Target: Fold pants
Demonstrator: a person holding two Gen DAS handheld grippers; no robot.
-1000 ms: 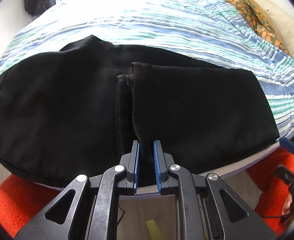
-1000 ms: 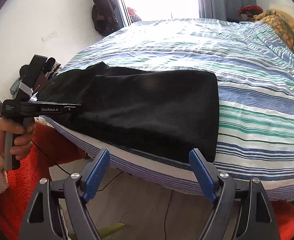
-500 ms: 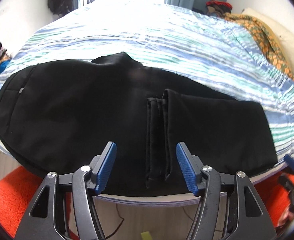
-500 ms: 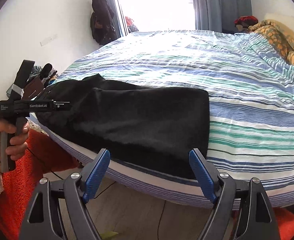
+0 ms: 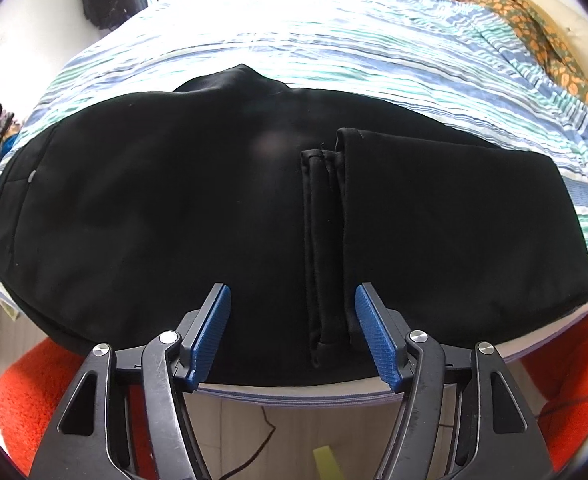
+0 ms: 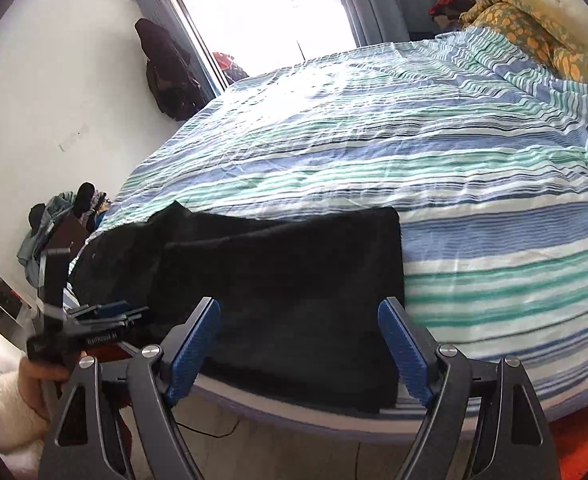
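Black pants [image 5: 154,200] lie folded across the near edge of the striped bed [image 5: 333,40]. Their leg hems [image 5: 327,240] rest on top, pointing toward me. My left gripper [image 5: 292,294] hovers over that edge with the hems lying loose between its blue pads [image 5: 210,332]. The jaws are closing slightly and nothing is gripped. In the right wrist view the same pants [image 6: 294,264] lie on the bed [image 6: 453,200]. My right gripper [image 6: 298,308] stands open above their folded right end and holds nothing.
An orange patterned blanket [image 6: 533,32] is bunched at the bed's far right. A dark bag [image 6: 166,76] hangs on the wall by the bright window. Clothes [image 6: 62,216] are piled at the left. Orange rug [image 5: 34,400] and a cable [image 5: 262,440] lie on the floor.
My left gripper let go of the leg hems and opened wide, leaving them flat on the pants. My right gripper rolled and moved in over the pants' right end.
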